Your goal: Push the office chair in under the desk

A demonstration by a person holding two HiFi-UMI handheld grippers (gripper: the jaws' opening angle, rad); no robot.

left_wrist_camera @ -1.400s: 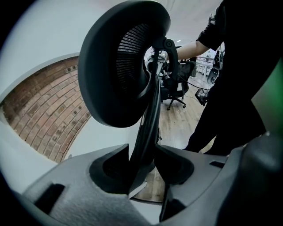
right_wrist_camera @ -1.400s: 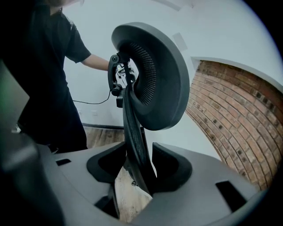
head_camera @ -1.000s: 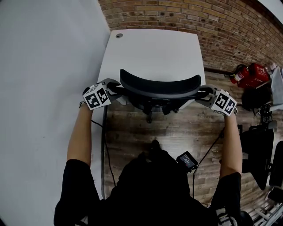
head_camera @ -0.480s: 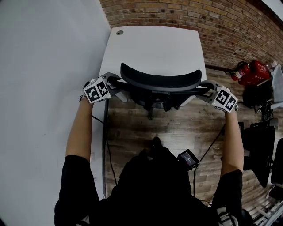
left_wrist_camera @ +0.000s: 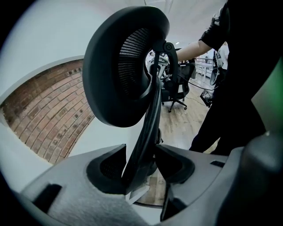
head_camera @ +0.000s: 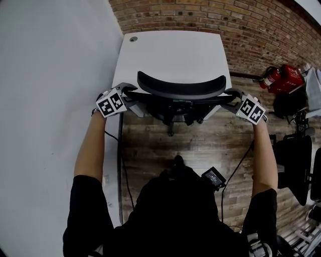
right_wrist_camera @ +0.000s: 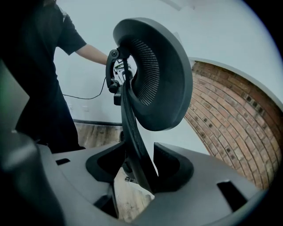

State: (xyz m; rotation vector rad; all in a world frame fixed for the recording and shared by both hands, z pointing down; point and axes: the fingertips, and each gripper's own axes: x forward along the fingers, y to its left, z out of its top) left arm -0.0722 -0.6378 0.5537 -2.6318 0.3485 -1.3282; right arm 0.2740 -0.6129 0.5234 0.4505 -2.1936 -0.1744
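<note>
The black office chair (head_camera: 180, 88) stands with its seat under the white desk (head_camera: 170, 52), its curved back at the desk's near edge. My left gripper (head_camera: 131, 95) is at the back's left side and my right gripper (head_camera: 228, 96) at its right side. In the left gripper view the back's thin frame edge (left_wrist_camera: 148, 128) runs between the jaws of my left gripper (left_wrist_camera: 140, 165). In the right gripper view the frame edge (right_wrist_camera: 132, 128) runs between the jaws of my right gripper (right_wrist_camera: 140, 170), with a gap beside it. Both pairs of jaws have just been opening and stand open around the frame.
A white wall (head_camera: 50, 75) runs along the left and a brick wall (head_camera: 225, 15) behind the desk. Red fire extinguishers (head_camera: 281, 80) and another black chair (head_camera: 293, 170) stand at the right. A cable (head_camera: 120, 170) lies on the wooden floor.
The chair's back and both grippers sit a little higher in the head view, closer to the desk. Both grippers remain at the sides of the back.
</note>
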